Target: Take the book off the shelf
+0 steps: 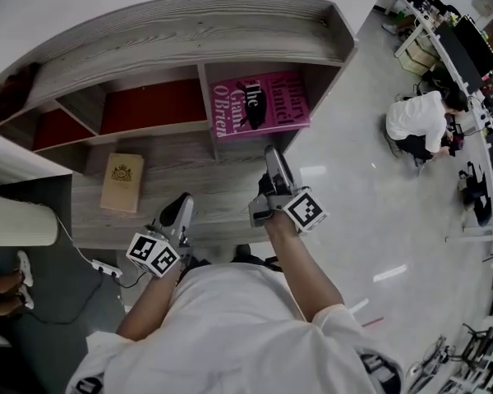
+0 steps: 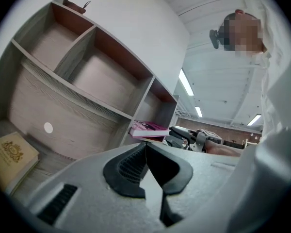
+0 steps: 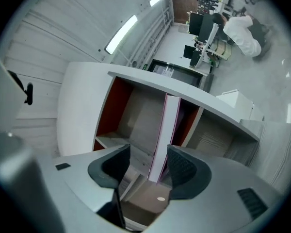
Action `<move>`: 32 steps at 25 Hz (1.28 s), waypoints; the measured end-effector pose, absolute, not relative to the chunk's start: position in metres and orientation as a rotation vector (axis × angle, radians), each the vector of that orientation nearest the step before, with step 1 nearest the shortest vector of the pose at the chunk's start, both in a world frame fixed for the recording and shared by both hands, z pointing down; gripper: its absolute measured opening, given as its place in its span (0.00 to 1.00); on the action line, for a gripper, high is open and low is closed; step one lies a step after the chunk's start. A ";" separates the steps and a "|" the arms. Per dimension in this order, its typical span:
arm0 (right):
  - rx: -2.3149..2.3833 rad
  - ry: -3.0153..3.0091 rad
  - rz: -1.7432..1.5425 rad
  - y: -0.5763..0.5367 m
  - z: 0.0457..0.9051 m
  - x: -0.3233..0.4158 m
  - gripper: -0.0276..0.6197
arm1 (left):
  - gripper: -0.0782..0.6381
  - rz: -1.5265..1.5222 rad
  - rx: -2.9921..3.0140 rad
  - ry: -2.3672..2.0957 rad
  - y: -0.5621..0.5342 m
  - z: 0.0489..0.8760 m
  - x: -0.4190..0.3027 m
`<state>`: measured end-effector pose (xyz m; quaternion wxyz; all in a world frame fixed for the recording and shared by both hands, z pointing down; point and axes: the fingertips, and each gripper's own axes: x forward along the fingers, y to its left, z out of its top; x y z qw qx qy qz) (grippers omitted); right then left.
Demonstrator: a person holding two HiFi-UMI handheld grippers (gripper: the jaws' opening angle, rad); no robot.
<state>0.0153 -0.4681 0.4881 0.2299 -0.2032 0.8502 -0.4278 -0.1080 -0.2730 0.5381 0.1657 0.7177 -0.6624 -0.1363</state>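
At the bottom of the frame is the person's white shirt [image 1: 246, 335], and just above it are both grippers. The left gripper [image 2: 145, 147] has its jaws fully together with nothing between them, while the right gripper [image 3: 148, 161] has its jaws wide apart and grips nothing. The pink book [image 1: 259, 103] is in the right compartment of the shelf [image 1: 189, 31], at the upper middle of the frame, its edge lined up between the right jaws but not touched.
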 end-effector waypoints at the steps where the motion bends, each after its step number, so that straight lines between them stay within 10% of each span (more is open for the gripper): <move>1: -0.567 2.324 -1.202 -0.473 0.491 0.014 0.36 | 0.13 -0.392 2.034 -1.895 -0.272 0.538 -0.109; 32: -0.747 2.218 -1.400 -0.543 0.521 -0.022 0.42 | 0.13 0.089 1.966 -2.223 -0.269 0.548 -0.134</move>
